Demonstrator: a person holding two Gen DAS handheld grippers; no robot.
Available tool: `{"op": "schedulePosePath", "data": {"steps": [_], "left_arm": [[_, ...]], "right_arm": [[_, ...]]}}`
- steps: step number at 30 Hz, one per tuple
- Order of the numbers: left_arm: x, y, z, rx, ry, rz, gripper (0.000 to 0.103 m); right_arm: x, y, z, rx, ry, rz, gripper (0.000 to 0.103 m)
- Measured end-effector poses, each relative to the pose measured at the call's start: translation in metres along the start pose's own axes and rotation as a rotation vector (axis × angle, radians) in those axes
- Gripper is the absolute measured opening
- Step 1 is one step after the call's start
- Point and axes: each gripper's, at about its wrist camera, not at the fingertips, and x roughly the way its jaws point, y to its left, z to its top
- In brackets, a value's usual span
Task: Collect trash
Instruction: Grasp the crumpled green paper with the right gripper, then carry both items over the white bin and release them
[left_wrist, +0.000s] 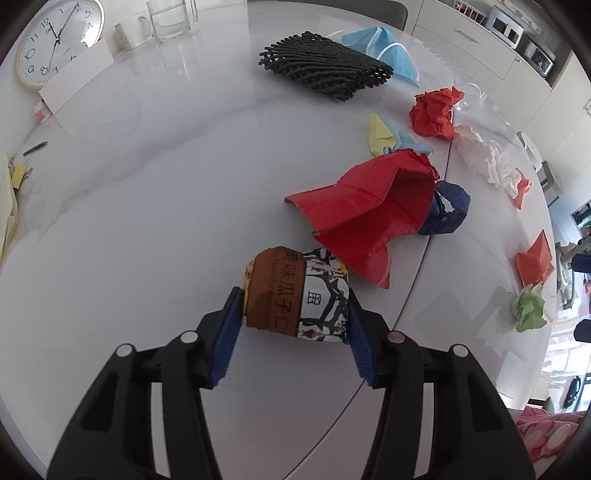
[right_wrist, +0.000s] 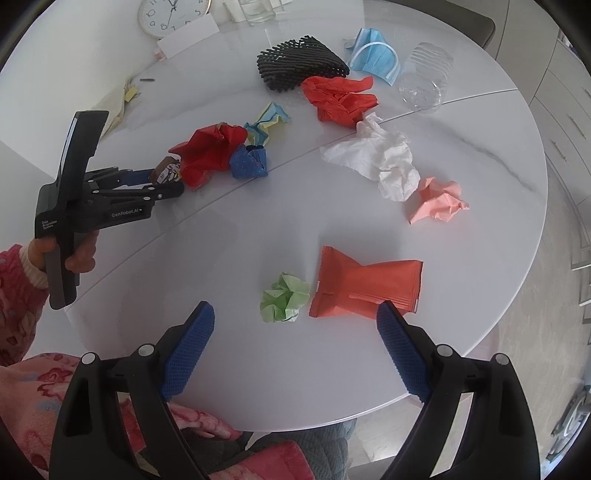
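Between the blue pads of the left gripper (left_wrist: 295, 314) sits a snack packet (left_wrist: 297, 295) printed with Chinese characters, brown at one end and black-and-white at the other; the jaws are clamped on its two ends, just short of the red paper sheet (left_wrist: 365, 214) on the white round table (left_wrist: 147, 184). From the right wrist view the packet (right_wrist: 168, 171) appears held barely above the tabletop, the left gripper reaching level across the table from a fist wrapped around its handle. So the pick looks made, and the carry-off is the step in hand; no bin shows in either view, so the next move calls for lifting clear of the red sheet and finding one. The right gripper (right_wrist: 295, 321) hangs spread wide and empty over the near rim, a green paper ball (right_wrist: 283, 298) and an orange wrapper (right_wrist: 364, 288) just ahead of it. Farther off lie a blue paper wad (right_wrist: 248, 162), white tissue (right_wrist: 384, 158), pink paper (right_wrist: 439, 199), crumpled red paper (right_wrist: 340, 98), black foam netting (right_wrist: 301, 62) and a face mask (right_wrist: 375, 55).
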Motion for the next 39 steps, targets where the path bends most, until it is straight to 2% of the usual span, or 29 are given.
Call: {"op": "schedulePosePath", "data": {"steps": [10,14,20,24,27,34,39], "left_arm": [[-0.027,0.002,-0.010,-0.058,-0.028,-0.002,0.052],[-0.047,-0.005,-0.016,-0.069,-0.049,-0.001,0.052],[-0.066,-0.023,-0.023,-0.061,-0.069,-0.022,0.052],[-0.070,-0.033,-0.028,-0.056,-0.070,-0.033,0.052],[-0.073,-0.040,-0.029,-0.050,-0.068,-0.032,0.052],[-0.081,-0.060,-0.030,-0.014,-0.070,-0.024,0.052],[-0.088,-0.107,-0.021,0.091,-0.071,-0.062,0.052]], "right_arm": [[0.001,-0.004,-0.003,0.050,-0.021,0.063,0.088],[0.012,0.001,-0.002,0.051,-0.008,0.100,0.074],[0.041,0.012,0.003,-0.006,0.028,0.039,0.062],[0.059,0.019,0.007,-0.047,0.063,0.007,0.048],[0.061,0.026,0.008,-0.084,0.066,-0.005,0.031],[0.043,0.021,0.005,-0.072,0.018,0.036,0.031],[-0.002,-0.018,-0.012,0.017,-0.052,0.030,0.031]]}}
